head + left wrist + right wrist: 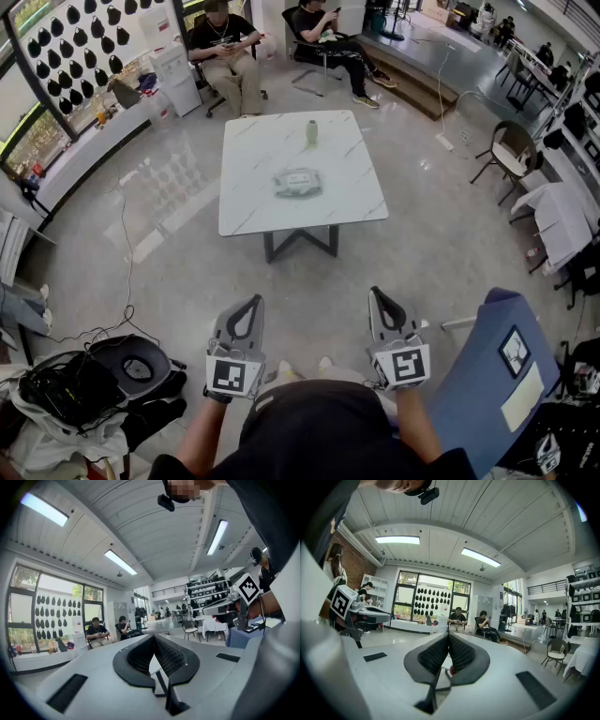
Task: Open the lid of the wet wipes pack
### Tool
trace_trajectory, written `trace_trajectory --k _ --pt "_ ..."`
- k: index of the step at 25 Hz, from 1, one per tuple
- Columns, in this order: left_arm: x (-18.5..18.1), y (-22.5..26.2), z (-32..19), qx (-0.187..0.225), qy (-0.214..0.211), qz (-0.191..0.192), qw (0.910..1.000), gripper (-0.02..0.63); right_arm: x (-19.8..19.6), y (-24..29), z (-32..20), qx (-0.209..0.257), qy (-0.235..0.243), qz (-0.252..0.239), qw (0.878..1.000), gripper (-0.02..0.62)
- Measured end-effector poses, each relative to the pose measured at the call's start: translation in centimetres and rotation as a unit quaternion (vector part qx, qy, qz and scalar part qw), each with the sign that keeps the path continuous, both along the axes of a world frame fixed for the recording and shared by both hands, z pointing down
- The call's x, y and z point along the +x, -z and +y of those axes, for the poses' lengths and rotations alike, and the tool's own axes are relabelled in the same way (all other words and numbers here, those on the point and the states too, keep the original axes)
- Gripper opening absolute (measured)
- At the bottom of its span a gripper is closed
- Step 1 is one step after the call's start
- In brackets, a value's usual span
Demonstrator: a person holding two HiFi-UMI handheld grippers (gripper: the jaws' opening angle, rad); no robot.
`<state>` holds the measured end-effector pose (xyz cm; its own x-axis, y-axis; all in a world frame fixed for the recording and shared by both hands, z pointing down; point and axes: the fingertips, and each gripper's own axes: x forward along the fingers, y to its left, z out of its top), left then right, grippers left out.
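Head view: the left gripper (254, 302) and the right gripper (376, 293) are held side by side low in the picture, in front of the person's dark shirt, both pointing toward a white table (253, 159). Each is clenched on nothing. The wipes pack (298, 183) lies flat near the middle of the table, well apart from both grippers, with bare floor between. A small green bottle (311, 132) stands upright beyond the pack, nearer the far edge. Two seated people (223, 56) are behind the table. A blue chair (502, 370) stands just right of the right gripper, and a dark bag (89, 386) lies on the floor to the left.

Left gripper view: the two black jaws meet at their tips, nothing between them. The gripper points level across the room, toward the seated people and the windows. The right gripper's marker cube shows at the right edge.

Right gripper view: the jaws are pressed together and hold nothing. The table edge shows only as a pale sliver behind the closed tips. The left gripper shows at the left edge.
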<state>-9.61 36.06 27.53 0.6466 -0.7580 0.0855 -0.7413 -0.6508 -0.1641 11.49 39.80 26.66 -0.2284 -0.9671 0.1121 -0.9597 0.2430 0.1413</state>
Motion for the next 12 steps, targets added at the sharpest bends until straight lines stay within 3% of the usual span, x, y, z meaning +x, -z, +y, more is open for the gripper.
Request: trace_trajectory --k 6,12 --pt "2.2 0.4 -4.3 0.026 0.004 0.014 0.9995 0.018 1.5 0.6 -4.1 0.034 0.006 0.013 0.999 0.002" --pt "6.1 0.0 -0.2 0.025 0.007 0.012 0.9996 0.018 4.6 0.8 -1.0 0.05 0.022 0.016 0.998 0.002"
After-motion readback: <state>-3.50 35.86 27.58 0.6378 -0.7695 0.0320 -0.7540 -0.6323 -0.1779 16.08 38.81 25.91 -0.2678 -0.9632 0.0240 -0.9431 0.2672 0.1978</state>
